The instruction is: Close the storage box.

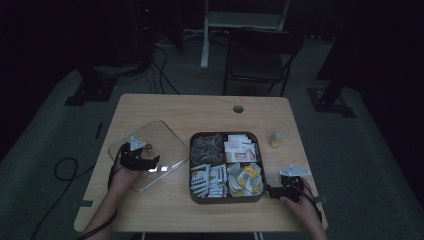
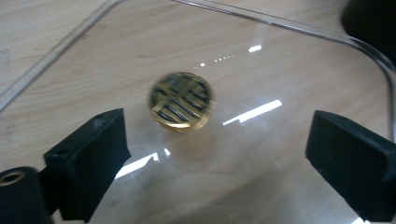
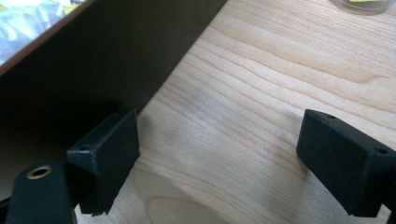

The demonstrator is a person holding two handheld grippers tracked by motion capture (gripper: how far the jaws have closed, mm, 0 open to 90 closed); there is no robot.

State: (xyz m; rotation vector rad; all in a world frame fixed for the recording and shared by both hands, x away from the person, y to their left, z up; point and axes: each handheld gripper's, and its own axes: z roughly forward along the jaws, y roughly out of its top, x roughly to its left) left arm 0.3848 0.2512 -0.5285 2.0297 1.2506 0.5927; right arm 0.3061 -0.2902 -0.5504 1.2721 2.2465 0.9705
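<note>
- Left gripper (image 2: 215, 154) hovers over the clear lid (image 1: 165, 137) near the table's (image 1: 210, 107) left edge, jaws spread wide, gold knob (image 2: 182, 99) between and ahead of them, untouched.
- Right gripper (image 3: 219, 163) rests released beside the tray (image 1: 197, 197), near the right front corner.

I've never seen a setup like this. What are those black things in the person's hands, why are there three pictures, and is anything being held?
A person sits at a wooden table with a hand-held two-jaw gripper in each hand. The high view comes from a camera above. The other two come from small cameras riding on the grippers, looking along their black jaws.

On the table lie a clear lid with a round gold knob, a dark tray divided into compartments of small packets, and a small clear cup.

The left gripper hangs over the lid; in its own view its jaws stand wide on either side of the knob, not touching it. The right gripper sits by the tray's right side, jaws apart over bare wood. Nothing is held.
</note>
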